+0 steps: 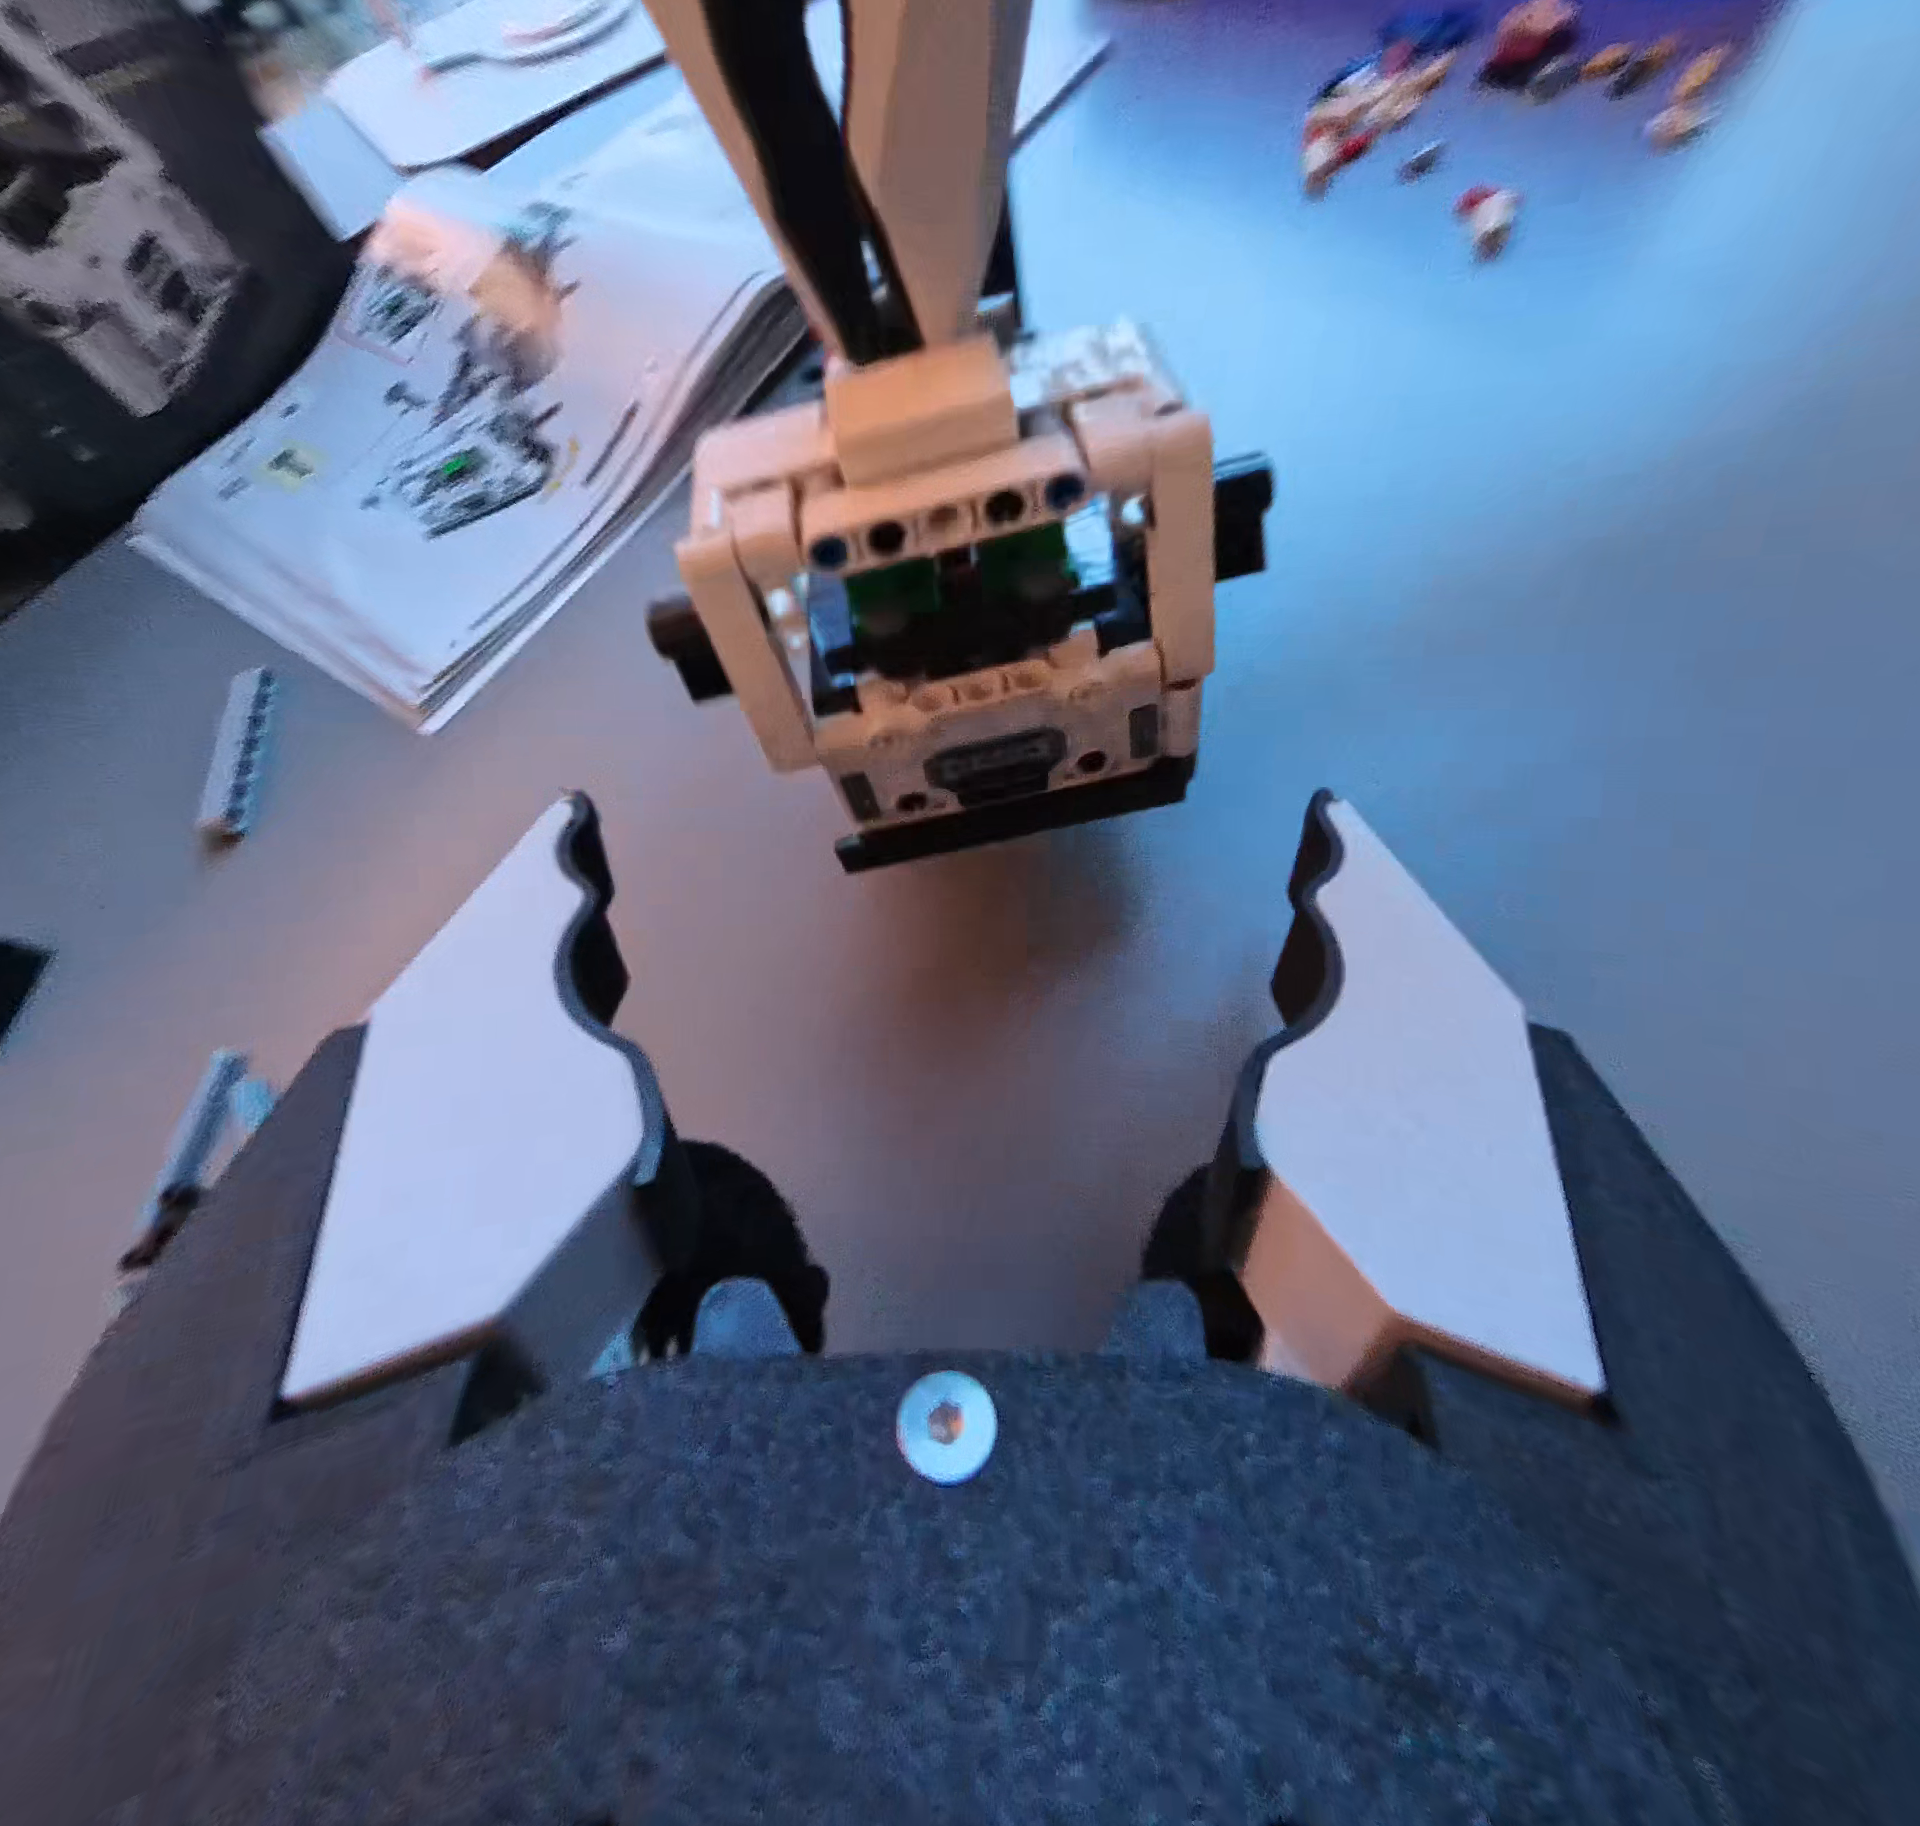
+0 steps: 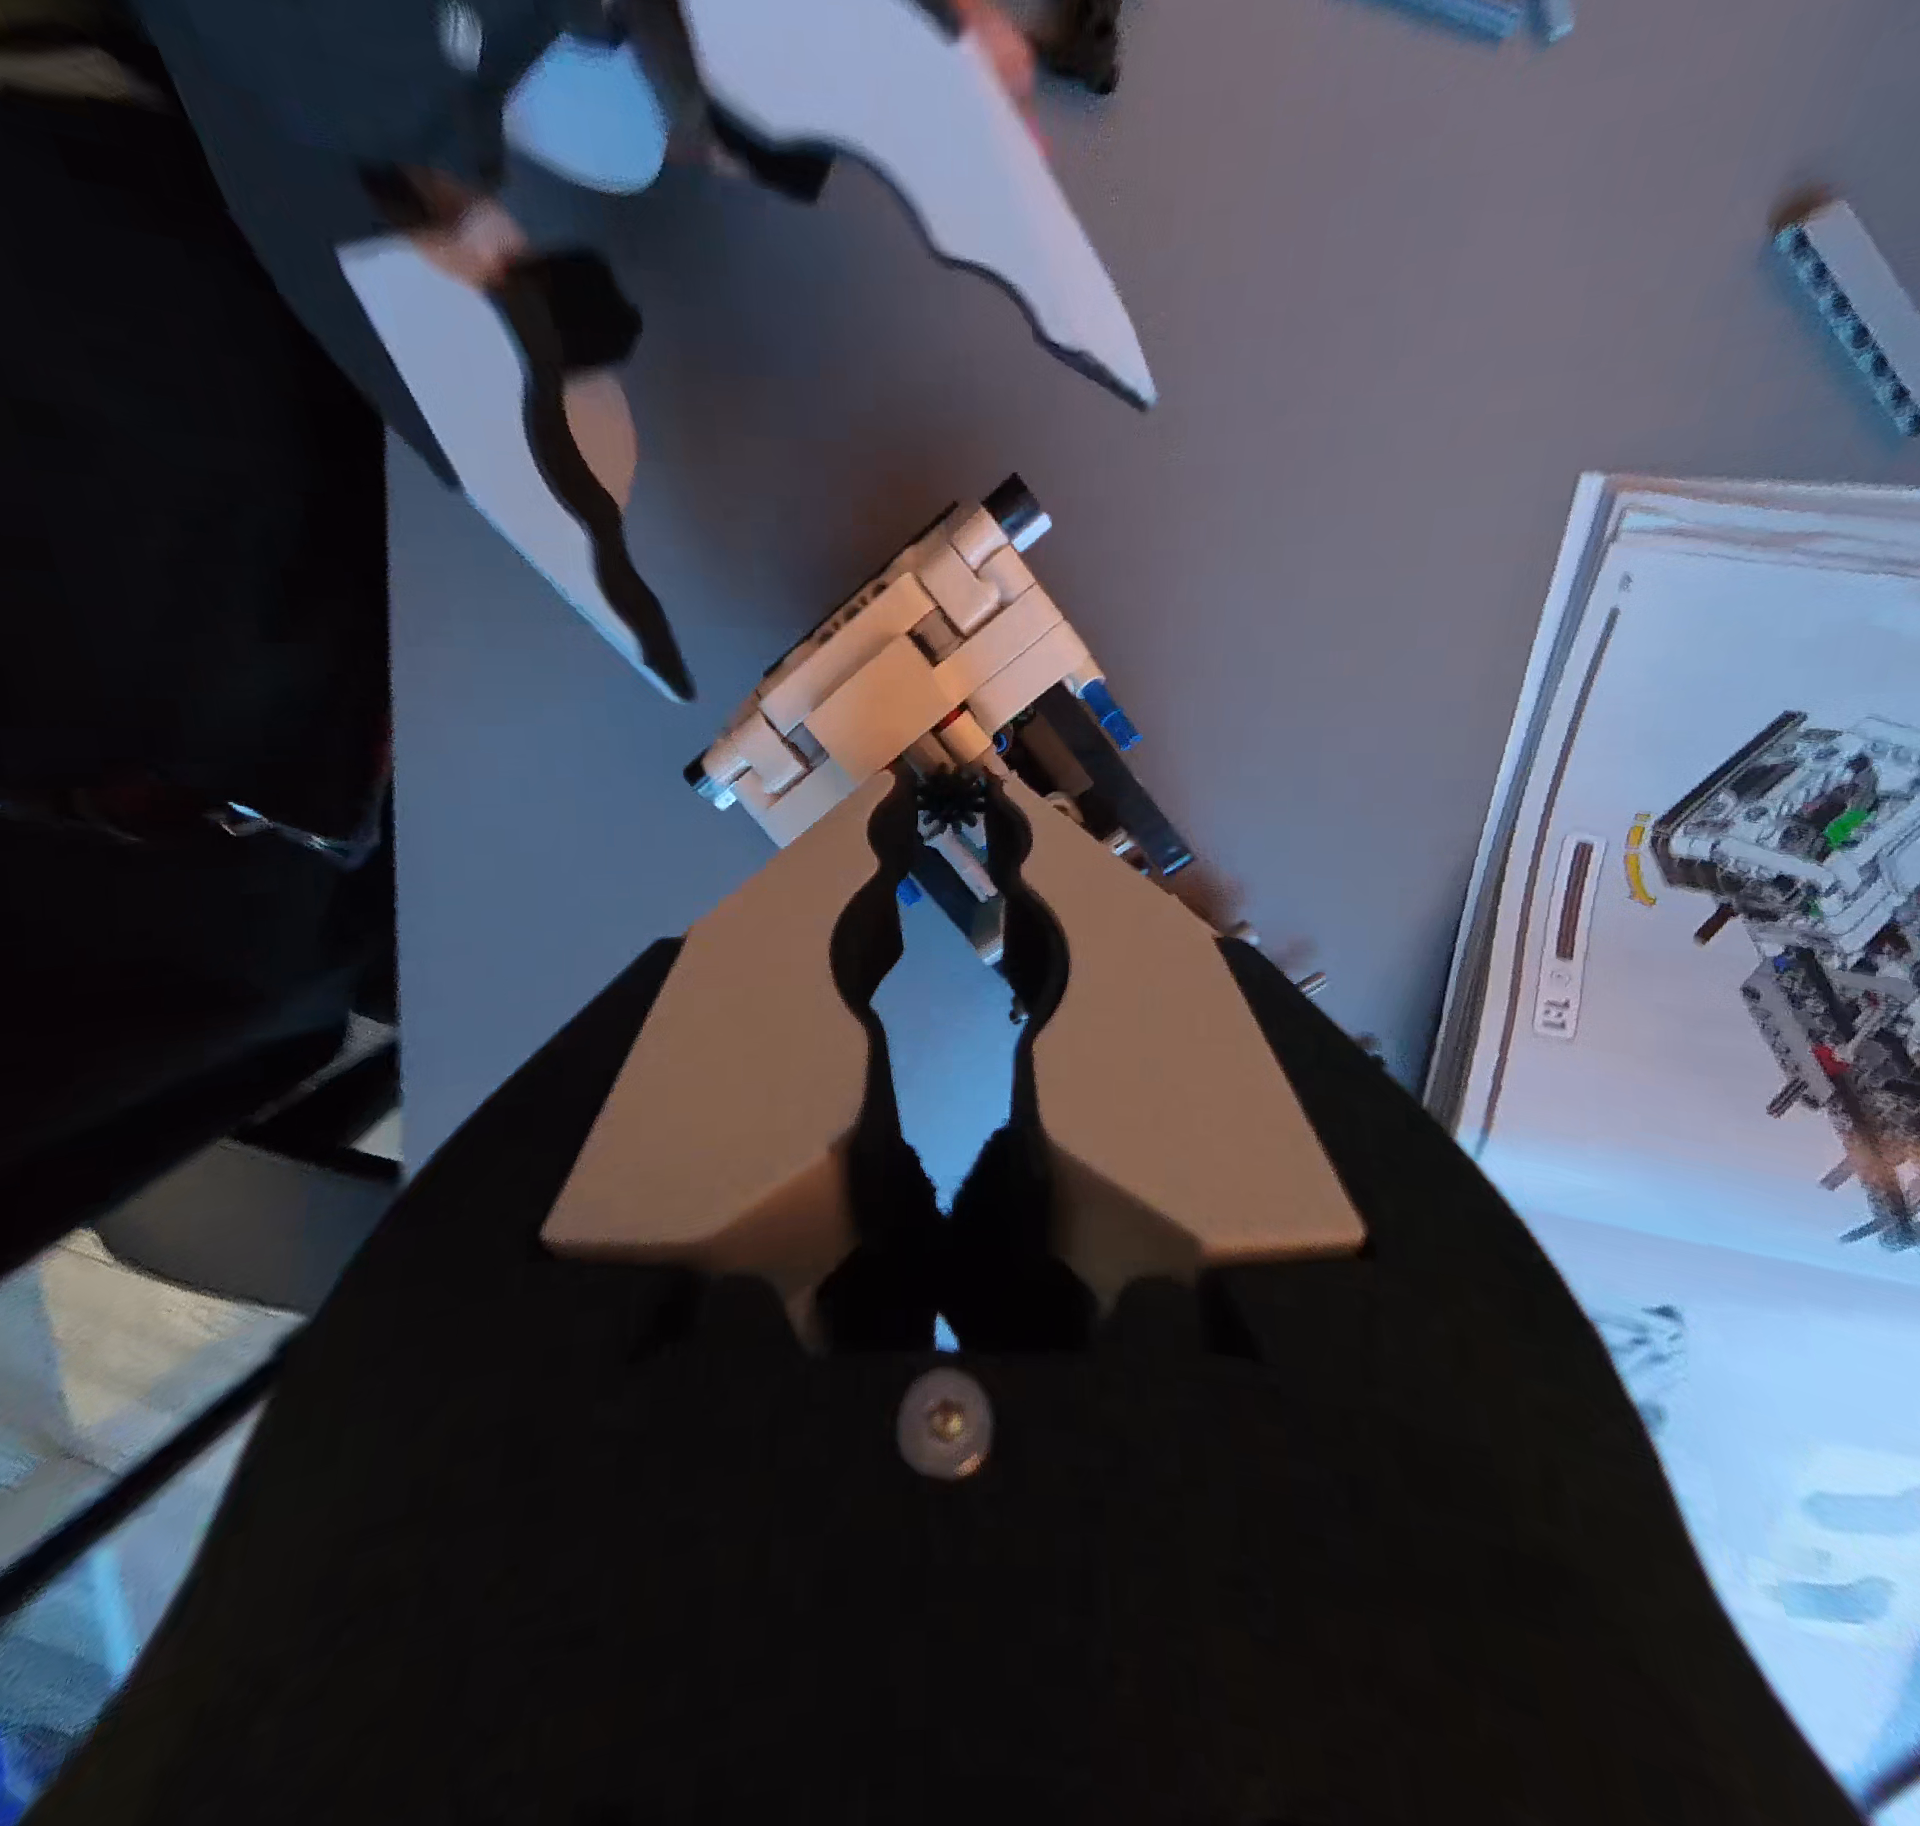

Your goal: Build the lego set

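Item: my left gripper [image 1: 951, 841], fingers spread wide, holding nothing, hovering just short of the model

Item: my right gripper [image 2: 951, 810], fingers closed nearly together, tips pinching at a small black gear [image 2: 948, 806] on the model; whether the gear is seated or only gripped, I cannot tell

Item: lego model [image 1: 951, 623], a compact white and black block on the counter [image 1: 1455, 633], between both grippers; green parts and pin holes show inside; right gripper's fingers come down onto its top

Item: instruction booklet [image 1: 436, 488], lying open just beside the model, showing a far larger build than what stands here

Item: loose grey beams [image 1: 239, 753] on the counter, unused

Item: scattered coloured pieces [image 1: 1496, 93], far off, unused

Progress, by my judgement: an early sub-assembly stands built; most of the set is left
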`<action>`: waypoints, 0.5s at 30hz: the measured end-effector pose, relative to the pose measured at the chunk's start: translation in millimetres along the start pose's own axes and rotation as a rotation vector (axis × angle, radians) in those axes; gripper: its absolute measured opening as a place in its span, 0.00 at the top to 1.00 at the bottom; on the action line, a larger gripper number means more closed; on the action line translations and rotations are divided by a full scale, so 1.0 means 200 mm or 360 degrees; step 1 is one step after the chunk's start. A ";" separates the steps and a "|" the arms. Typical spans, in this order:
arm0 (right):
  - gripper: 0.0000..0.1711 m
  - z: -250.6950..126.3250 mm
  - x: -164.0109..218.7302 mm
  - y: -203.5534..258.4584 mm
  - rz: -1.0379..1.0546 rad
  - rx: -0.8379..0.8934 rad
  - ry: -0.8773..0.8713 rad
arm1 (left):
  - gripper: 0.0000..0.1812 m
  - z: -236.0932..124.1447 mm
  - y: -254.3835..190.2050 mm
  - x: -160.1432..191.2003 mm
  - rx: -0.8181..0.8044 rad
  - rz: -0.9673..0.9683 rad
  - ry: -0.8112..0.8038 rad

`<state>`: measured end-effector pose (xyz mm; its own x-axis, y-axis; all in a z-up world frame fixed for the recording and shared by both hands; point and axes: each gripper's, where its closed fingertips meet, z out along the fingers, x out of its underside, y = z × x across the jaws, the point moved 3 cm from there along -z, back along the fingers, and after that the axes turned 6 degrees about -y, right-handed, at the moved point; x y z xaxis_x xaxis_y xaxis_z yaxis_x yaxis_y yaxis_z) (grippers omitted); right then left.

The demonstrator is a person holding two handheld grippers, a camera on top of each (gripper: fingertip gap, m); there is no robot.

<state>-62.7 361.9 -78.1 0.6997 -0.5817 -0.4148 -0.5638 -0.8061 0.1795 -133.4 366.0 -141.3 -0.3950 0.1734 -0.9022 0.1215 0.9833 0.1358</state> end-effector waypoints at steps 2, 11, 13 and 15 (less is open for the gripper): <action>0.93 -0.01 -0.02 -0.02 0.0160 -0.0032 -0.0043 | 0.33 0.03 0.01 0.00 -0.0119 -0.0011 0.0034; 0.94 -0.02 -0.04 -0.02 0.0190 -0.0061 -0.0050 | 0.53 0.07 0.01 -0.05 -0.0124 -0.0242 -0.0016; 0.94 -0.02 -0.04 0.00 -0.0004 -0.0045 -0.0017 | 0.53 0.07 0.00 -0.05 -0.0109 -0.0211 -0.0009; 0.94 -0.02 -0.03 0.01 -0.0311 -0.0015 0.0022 | 0.53 0.07 0.00 -0.04 -0.0063 -0.0218 0.0011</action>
<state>-67.4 363.7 -71.9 0.8013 -0.4154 -0.4306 -0.4126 -0.9048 0.1052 -117.0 362.8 -139.7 -0.4118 0.0377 -0.9105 0.0300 0.9992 0.0277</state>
